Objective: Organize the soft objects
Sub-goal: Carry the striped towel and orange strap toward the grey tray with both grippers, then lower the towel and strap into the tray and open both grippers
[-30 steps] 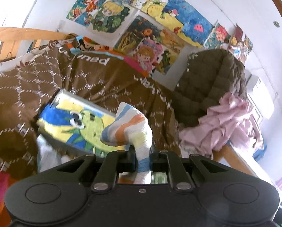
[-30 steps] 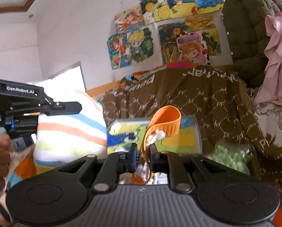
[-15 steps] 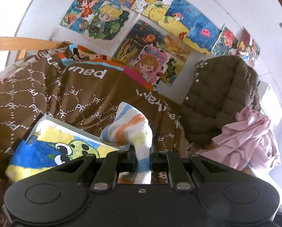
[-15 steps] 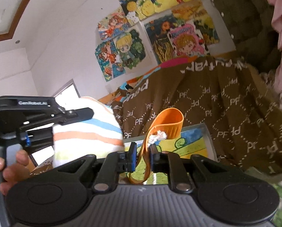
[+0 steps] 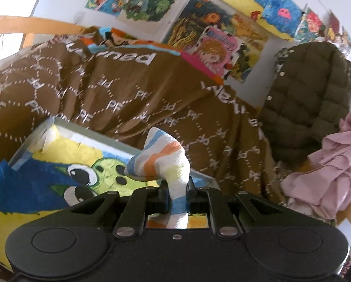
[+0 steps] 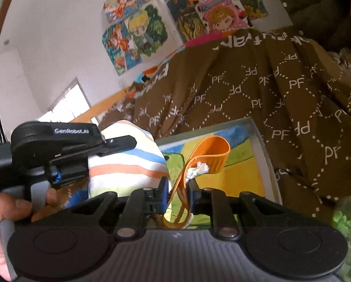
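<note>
Striped terry sock [image 5: 166, 164], white with blue, orange and yellow bands, is pinched at its cuff in the left tool [image 5: 177, 199]; pads press the cloth, toe end flops left above the tray. In the right wrist view the same sock shows as a puffed striped bundle under the left tool's black arm, a person's hand [image 6: 8, 216] on the handle.

Right tool [image 6: 179, 198]: jaws have just been opening, now a narrow gap. Orange silicone strap loop with a frayed white cord end [image 6: 210, 157] stands between them; left pad touches the strap, right pad looks just clear of it, grip not certain.

Both tools sit over a shallow grey tray lined with a blue, yellow and green cartoon print [image 5: 25, 150], which lies on a bed under a brown blanket with white "PF" lettering [image 5: 151, 98].

Olive quilted jacket [image 5: 311, 98] and pink crumpled garment [image 5: 328, 171] at right. Cartoon posters [image 5: 217, 35] on the white wall.
</note>
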Demonstrator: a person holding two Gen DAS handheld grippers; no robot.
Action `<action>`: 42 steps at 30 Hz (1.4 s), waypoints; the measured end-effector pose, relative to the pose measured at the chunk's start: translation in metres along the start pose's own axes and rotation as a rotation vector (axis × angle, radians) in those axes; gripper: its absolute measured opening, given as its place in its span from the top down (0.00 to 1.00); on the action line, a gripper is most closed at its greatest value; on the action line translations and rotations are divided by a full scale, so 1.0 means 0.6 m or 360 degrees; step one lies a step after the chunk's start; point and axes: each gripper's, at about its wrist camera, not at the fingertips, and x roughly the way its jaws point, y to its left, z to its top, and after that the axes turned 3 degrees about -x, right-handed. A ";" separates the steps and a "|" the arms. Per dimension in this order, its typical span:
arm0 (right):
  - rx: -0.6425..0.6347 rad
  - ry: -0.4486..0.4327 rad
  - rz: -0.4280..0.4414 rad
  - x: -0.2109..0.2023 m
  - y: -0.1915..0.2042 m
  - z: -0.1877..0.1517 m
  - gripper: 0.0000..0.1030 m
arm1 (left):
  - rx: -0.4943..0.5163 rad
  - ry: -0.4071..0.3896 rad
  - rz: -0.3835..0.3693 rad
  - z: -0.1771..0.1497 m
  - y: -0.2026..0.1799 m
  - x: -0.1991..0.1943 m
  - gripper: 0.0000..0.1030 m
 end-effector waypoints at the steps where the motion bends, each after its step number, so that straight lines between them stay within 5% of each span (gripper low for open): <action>1: 0.0013 0.0014 -0.0003 0.005 -0.001 -0.001 0.78 | -0.0010 0.0006 0.0014 -0.002 0.003 0.004 0.87; 14: 0.0066 0.0103 -0.0041 0.026 -0.005 -0.007 0.49 | -0.0138 0.0073 0.0159 -0.016 0.033 0.027 0.79; 25: 0.0016 0.0068 -0.0046 0.002 0.008 0.009 0.18 | -0.0098 -0.0011 0.0272 -0.006 0.024 -0.015 0.25; 33: -0.0083 -0.0029 -0.0065 -0.047 0.031 0.021 0.07 | -0.0072 -0.0102 0.0282 -0.002 0.019 -0.072 0.15; 37: -0.0128 -0.0120 -0.0081 -0.091 0.045 0.030 0.02 | -0.0028 -0.0201 0.0283 -0.003 0.010 -0.118 0.02; 42: -0.0215 -0.0217 -0.0111 -0.153 0.071 0.042 0.00 | 0.0012 -0.0284 0.0275 -0.007 -0.002 -0.183 0.01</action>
